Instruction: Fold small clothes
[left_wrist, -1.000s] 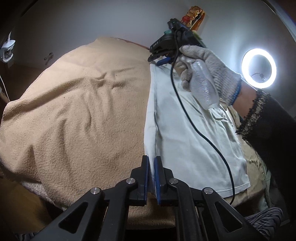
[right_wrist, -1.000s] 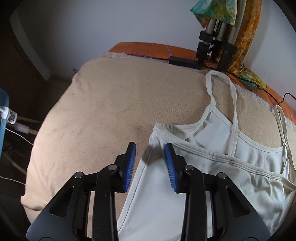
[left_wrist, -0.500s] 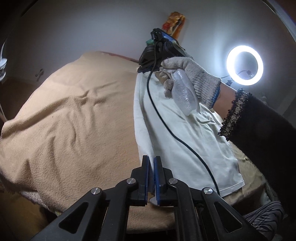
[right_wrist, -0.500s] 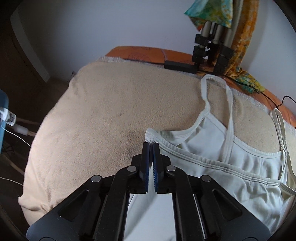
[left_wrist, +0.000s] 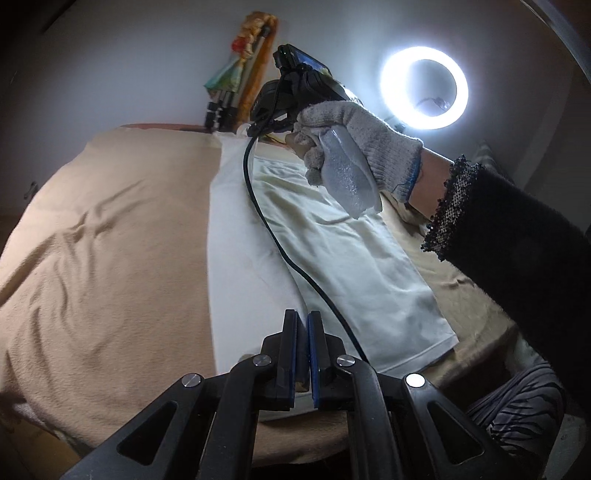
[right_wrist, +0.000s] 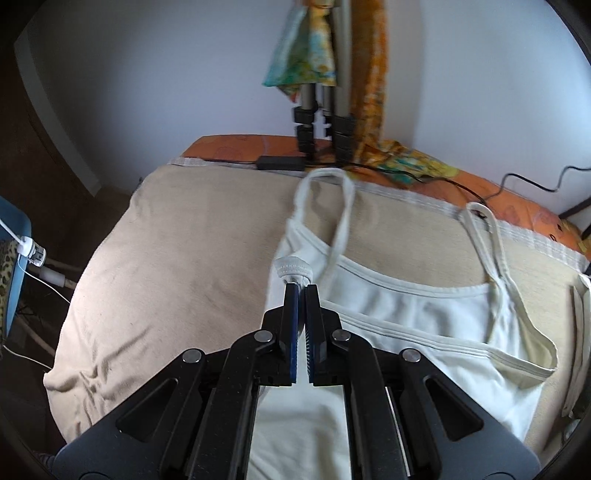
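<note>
both claws are clamped on the white camisole (right_wrist: 424, 325) now: right claw (right_wrist: 302, 291) went from apart to pinching its top side corner and lifting, left claw (left_wrist: 303, 325) grips the hem. side edge is rising off the tan blanket (right_wrist: 184, 258), so the lengthwise fold looks underway.

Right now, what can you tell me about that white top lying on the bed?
The white camisole looks like thin stretchy knit with narrow straps and banded edges. It lies on a tan blanket, one side edge lifted. The right gripper pinches its top corner; the left gripper pinches the hem end. A black cable drapes across it.
</note>
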